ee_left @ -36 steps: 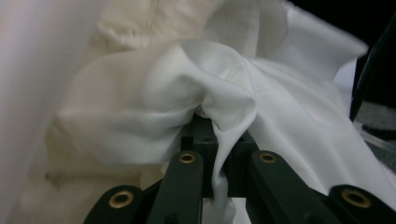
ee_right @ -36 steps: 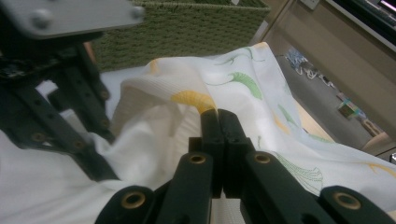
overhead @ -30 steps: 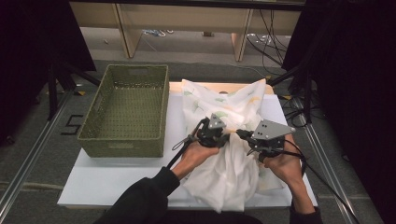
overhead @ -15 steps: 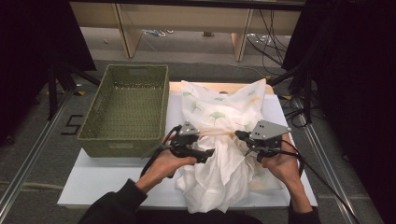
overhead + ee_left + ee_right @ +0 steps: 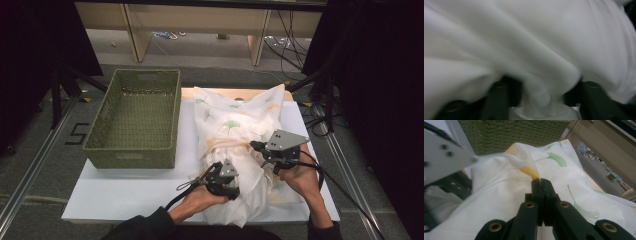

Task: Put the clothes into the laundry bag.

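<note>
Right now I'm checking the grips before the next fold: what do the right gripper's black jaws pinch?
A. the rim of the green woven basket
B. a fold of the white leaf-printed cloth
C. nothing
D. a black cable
B: in the right gripper view, the right gripper has its jaws pressed together on a raised fold of the white leaf-printed cloth.
</note>
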`<state>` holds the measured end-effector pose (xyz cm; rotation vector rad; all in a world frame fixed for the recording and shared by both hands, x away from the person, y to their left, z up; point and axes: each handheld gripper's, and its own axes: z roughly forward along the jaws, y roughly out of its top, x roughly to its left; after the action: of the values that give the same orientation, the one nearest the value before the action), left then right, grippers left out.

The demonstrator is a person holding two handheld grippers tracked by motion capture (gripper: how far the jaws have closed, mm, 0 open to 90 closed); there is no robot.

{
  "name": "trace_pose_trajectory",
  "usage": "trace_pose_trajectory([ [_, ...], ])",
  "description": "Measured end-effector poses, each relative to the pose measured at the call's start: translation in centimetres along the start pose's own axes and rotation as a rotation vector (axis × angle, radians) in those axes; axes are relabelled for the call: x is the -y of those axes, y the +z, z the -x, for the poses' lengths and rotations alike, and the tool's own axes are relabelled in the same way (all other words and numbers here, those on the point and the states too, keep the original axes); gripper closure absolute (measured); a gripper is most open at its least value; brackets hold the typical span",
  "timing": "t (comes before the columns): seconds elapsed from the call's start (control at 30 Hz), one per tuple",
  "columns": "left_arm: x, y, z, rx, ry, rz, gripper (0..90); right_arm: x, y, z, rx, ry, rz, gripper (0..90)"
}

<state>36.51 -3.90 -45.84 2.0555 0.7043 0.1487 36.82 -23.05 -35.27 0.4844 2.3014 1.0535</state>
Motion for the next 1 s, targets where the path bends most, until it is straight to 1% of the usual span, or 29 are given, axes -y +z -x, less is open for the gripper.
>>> trace_pose_trajectory([
  [0.03, -0.7, 0.0, -0.3, -0.007, 0.003, 0.026, 80.4, 0.0, -0.1, 0.0, 0.004, -0.001, 0.002, 90.0],
  [0.07, -1.6, -0.1, -0.4, -0.024, 0.023, 0.042, 82.8, 0.0, -0.3, 0.1, 0.004, 0.0, 0.006, 90.0],
  [0.1, -2.4, -0.2, -0.6, -0.053, 0.062, 0.055, 83.8, -0.1, -0.4, 0.1, 0.005, 0.002, 0.011, 90.0],
  [0.13, -3.3, -0.3, -0.8, -0.081, 0.073, 0.074, 84.4, -0.1, -0.6, 0.2, 0.004, 0.006, 0.012, 90.0],
  [0.17, -4.2, -0.3, -1.2, -0.091, 0.061, 0.101, 84.8, -0.1, -0.7, 0.2, 0.008, 0.003, 0.018, 90.0],
  [0.2, -5.1, -0.4, -1.7, -0.115, 0.055, 0.112, 84.9, -0.2, -0.8, 0.2, 0.004, 0.007, 0.021, 90.0],
  [0.23, -6.0, -0.3, -2.2, -0.143, 0.04, 0.138, 85.0, -0.2, -0.9, 0.2, 0.008, 0.004, 0.023, 90.0],
  [0.3, -7.3, 0.2, -3.3, -0.234, 0.031, 0.191, 85.1, -0.4, -1.1, 0.2, 0.01, -0.001, 0.029, 90.0],
  [0.33, -7.5, 0.7, -3.7, -0.266, 0.012, 0.211, 84.8, -0.4, -1.2, 0.1, 0.016, 0.009, 0.029, 90.0],
  [0.37, -7.4, 1.3, -4.1, -0.293, 0.02, 0.211, 84.0, -0.5, -1.1, 0.1, 0.008, 0.001, 0.028, 90.0],
  [0.4, -7.1, 2.1, -4.6, -0.332, 0.057, 0.179, 82.2, -0.4, -1.0, 0.0, 0.004, 0.001, 0.022, 90.0],
  [0.43, -6.7, 2.8, -5.0, -0.353, 0.061, 0.152, 79.7, -0.3, -0.8, 0.0, 0.008, -0.001, 0.019, 90.0],
  [0.47, -6.2, 3.3, -5.5, -0.351, 0.027, 0.142, 76.6, -0.1, -0.6, 0.0, 0.006, 0.006, 0.005, 90.0],
  [0.5, -5.7, 3.4, -5.8, -0.335, -0.008, 0.138, 74.4, 0.0, -0.4, 0.1, 0.006, 0.002, -0.001, 90.0],
  [0.53, -5.4, 3.2, -5.9, -0.314, -0.025, 0.148, 72.1, 0.2, -0.2, 0.1, 0.003, 0.008, -0.009, 90.0],
  [0.57, -5.1, 2.7, -5.7, -0.298, -0.017, 0.141, 68.9, 0.4, 0.0, 0.1, 0.001, 0.004, -0.012, 90.0],
  [0.6, -5.0, 2.2, -5.5, -0.274, -0.007, 0.131, 64.0, 0.5, 0.1, 0.1, -0.005, 0.014, -0.018, 90.0],
  [0.63, -4.9, 1.7, -5.3, -0.254, 0.007, 0.11, 58.7, 0.6, 0.2, 0.2, -0.005, 0.014, -0.022, 90.0],
  [0.67, -4.8, 1.2, -5.0, -0.231, 0.012, 0.09, 53.1, 0.6, 0.3, 0.2, -0.003, 0.015, -0.024, 90.0],
  [0.7, -4.7, 0.6, -4.7, -0.212, 0.01, 0.075, 48.0, 0.6, 0.3, 0.2, -0.004, 0.008, -0.021, 90.0],
  [0.73, -4.5, 0.0, -4.3, -0.183, 0.008, 0.062, 43.8, 0.6, 0.3, 0.2, -0.008, 0.01, -0.022, 90.0],
  [0.77, -4.4, -0.7, -4.1, -0.156, 0.01, 0.048, 40.5, 0.5, 0.3, 0.1, -0.009, 0.011, -0.021, 90.0],
  [0.8, -4.3, -1.3, -3.7, -0.134, 0.005, 0.044, 37.4, 0.4, 0.3, 0.1, -0.006, 0.002, -0.016, 90.0],
  [0.87, -4.1, -2.8, -3.1, -0.112, 0.016, 0.02, 30.7, 0.3, 0.1, 0.1, -0.003, 0.009, -0.016, 90.0],
  [0.9, -4.0, -3.6, -2.8, -0.094, 0.026, 0.001, 27.5, 0.3, 0.1, 0.1, -0.005, 0.011, -0.016, 90.0],
  [0.97, -3.6, -5.1, -2.2, -0.084, 0.038, 0.007, 24.7, 0.3, 0.0, 0.1, -0.004, 0.012, -0.015, 90.0],
  [1.0, -3.4, -5.7, -2.0, -0.097, 0.044, 0.003, 23.2, 0.3, 0.0, 0.1, -0.003, 0.014, -0.014, 90.0],
])
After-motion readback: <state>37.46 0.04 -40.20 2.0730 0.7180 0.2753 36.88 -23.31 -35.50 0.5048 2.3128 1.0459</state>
